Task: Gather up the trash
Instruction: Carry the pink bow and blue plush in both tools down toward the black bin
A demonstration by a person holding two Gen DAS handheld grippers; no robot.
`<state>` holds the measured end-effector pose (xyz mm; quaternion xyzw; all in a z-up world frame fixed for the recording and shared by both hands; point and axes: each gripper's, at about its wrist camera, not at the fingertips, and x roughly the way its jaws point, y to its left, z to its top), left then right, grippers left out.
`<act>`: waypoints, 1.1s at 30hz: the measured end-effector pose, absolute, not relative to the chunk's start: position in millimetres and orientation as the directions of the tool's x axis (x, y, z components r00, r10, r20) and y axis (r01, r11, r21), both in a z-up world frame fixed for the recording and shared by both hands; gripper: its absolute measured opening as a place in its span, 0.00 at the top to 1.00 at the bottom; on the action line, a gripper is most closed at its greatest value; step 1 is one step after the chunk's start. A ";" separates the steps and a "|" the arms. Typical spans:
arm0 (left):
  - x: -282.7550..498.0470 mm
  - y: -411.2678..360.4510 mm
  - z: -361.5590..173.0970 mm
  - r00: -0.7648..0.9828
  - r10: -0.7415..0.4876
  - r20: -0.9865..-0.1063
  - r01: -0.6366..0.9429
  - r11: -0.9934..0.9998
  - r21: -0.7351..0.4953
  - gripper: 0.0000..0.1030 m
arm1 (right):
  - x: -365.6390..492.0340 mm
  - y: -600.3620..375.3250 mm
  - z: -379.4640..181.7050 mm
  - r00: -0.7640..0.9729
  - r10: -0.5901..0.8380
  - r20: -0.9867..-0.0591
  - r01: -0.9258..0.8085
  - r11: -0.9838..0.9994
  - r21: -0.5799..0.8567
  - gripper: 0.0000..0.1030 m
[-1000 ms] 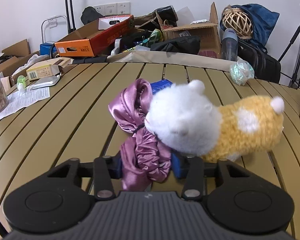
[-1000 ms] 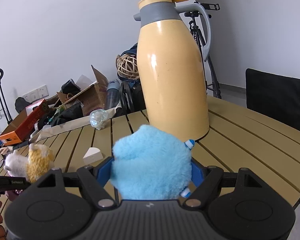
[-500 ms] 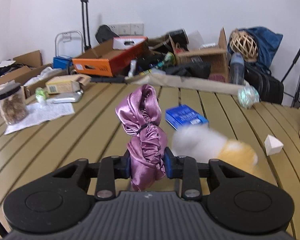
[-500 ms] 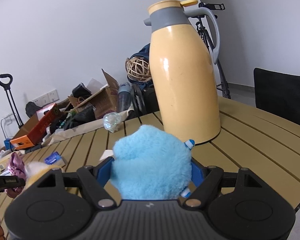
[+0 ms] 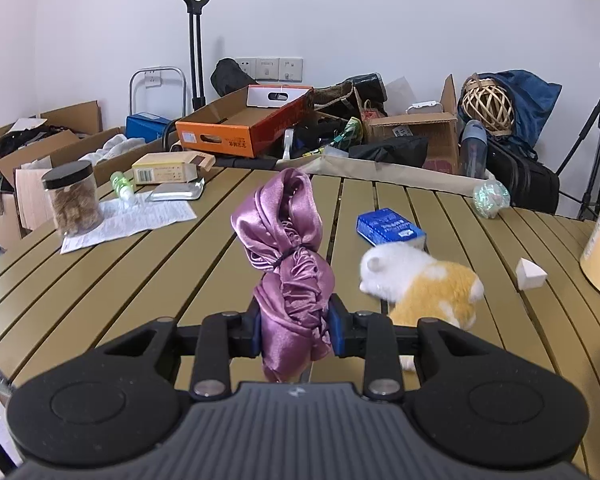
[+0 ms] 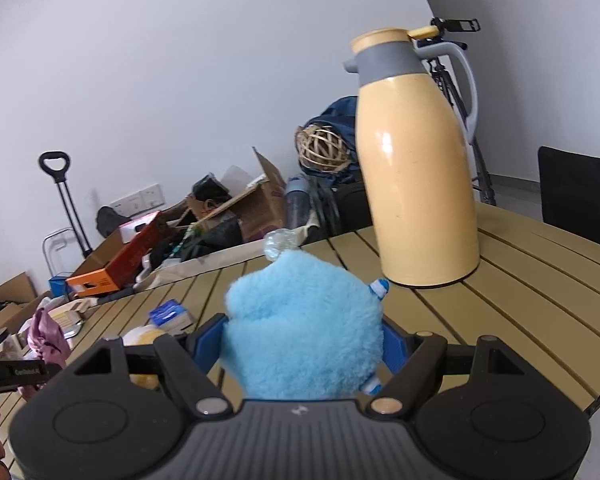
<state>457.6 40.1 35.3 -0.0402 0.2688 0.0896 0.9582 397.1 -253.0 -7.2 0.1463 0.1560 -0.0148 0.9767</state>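
Right now both claws are loaded. The left claw (image 5: 296, 330) is pinched tight on a purple satin bundle (image 5: 288, 256), which stands up out of the pads clear of the slatted counter (image 5: 140, 272). The right claw (image 6: 302, 350) sits fairly wide, its pads pressed into the sides of a blue plush toy (image 6: 300, 328).

As for risk, the satin is slick and gripped only near its lower end, with most of its bulk above the pads, so a quick swing could let it flop over or slide out. Likewise, the blue plush is soft and squashes under the pads; a jolt might squeeze it free. Nearby, the tall yellow thermos (image 6: 416, 160) stands just beyond the right claw, and a careless sweep could tip it. No bin is visible in either view, so where these go cannot be told.

Compared with 1 second ago, the bundle has been lifted away from the white-and-orange plush cat (image 5: 420, 284), which now lies alone beside the blue box (image 5: 390, 226). Meanwhile, the right claw's grip looks unchanged, though the thermos has shifted rightward in its view.
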 end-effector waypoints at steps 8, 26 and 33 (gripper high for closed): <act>400.0 47.5 44.7 0.862 0.128 -0.490 -0.180 0.982 -0.060 0.70 | 366.1 -234.4 -3.3 0.953 0.073 -0.294 0.003 0.968 0.250 0.25; 285.3 28.4 28.3 0.875 0.051 -0.482 -0.088 0.995 -0.055 0.70 | 274.3 -212.7 -16.3 0.931 0.162 -0.328 -0.112 0.980 0.167 0.25; 255.3 18.1 11.8 0.864 0.050 -0.500 -0.065 0.998 -0.011 0.70 | 250.4 -209.5 -35.5 0.901 0.185 -0.392 -0.140 0.980 0.142 0.25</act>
